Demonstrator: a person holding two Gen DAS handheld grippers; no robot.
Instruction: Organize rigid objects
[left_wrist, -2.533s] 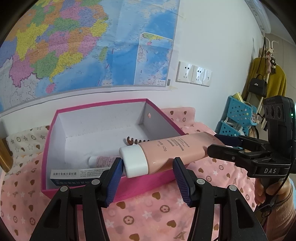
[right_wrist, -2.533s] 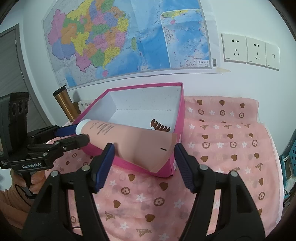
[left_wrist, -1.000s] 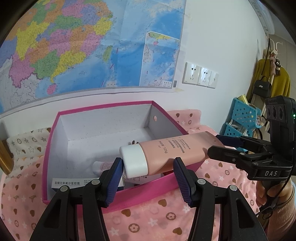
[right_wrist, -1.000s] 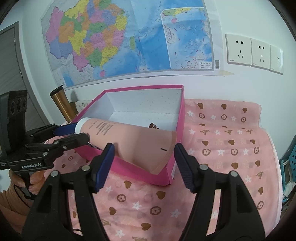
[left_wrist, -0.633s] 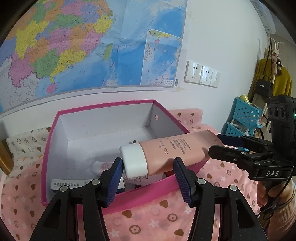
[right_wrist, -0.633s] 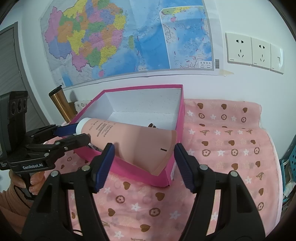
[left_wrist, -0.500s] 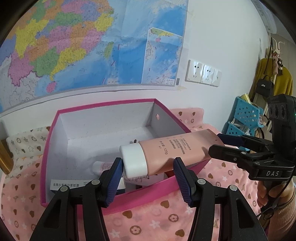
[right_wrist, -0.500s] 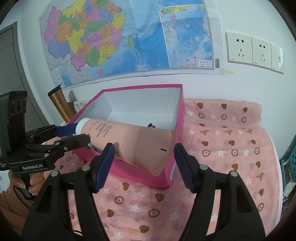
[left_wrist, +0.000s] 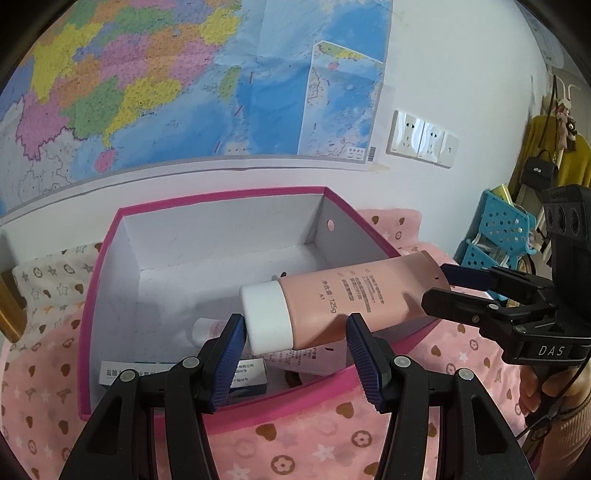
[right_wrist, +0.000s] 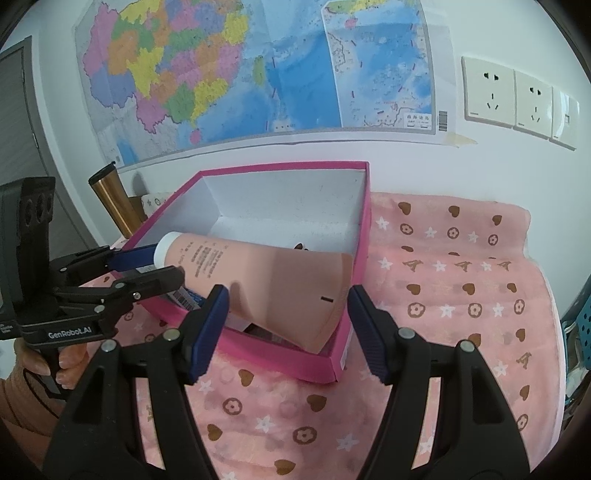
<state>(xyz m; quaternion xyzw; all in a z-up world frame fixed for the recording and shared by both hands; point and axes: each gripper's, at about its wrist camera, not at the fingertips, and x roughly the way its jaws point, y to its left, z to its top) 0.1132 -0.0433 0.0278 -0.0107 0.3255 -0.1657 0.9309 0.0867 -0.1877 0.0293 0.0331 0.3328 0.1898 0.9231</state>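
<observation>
A pink tube (left_wrist: 351, 299) with a white cap (left_wrist: 267, 321) hangs tilted over the pink box (left_wrist: 221, 195), which is white inside. My left gripper (left_wrist: 295, 332) is shut on the cap end. My right gripper (right_wrist: 286, 306) is shut on the wide crimped end of the tube (right_wrist: 273, 280), near the box's right wall (right_wrist: 364, 236). Each gripper shows in the other's view: the right gripper (left_wrist: 437, 286) and the left gripper (right_wrist: 162, 266). Under the tube, the box holds a small pink-and-white tube (left_wrist: 207, 328), a blue-and-white carton (left_wrist: 147, 373) and a brown hair clip (right_wrist: 301, 246).
The box stands on a pink cloth (right_wrist: 461, 295) printed with hearts and flowers, against a wall with a map. A gold tumbler (right_wrist: 114, 199) stands left of the box. Blue plastic baskets (left_wrist: 498, 229) and hanging clothes are at the far right.
Since the oldest frames both grippers have carried the tube forward, so its cap now hangs over the box's inside. Over the last second hardly anything moved.
</observation>
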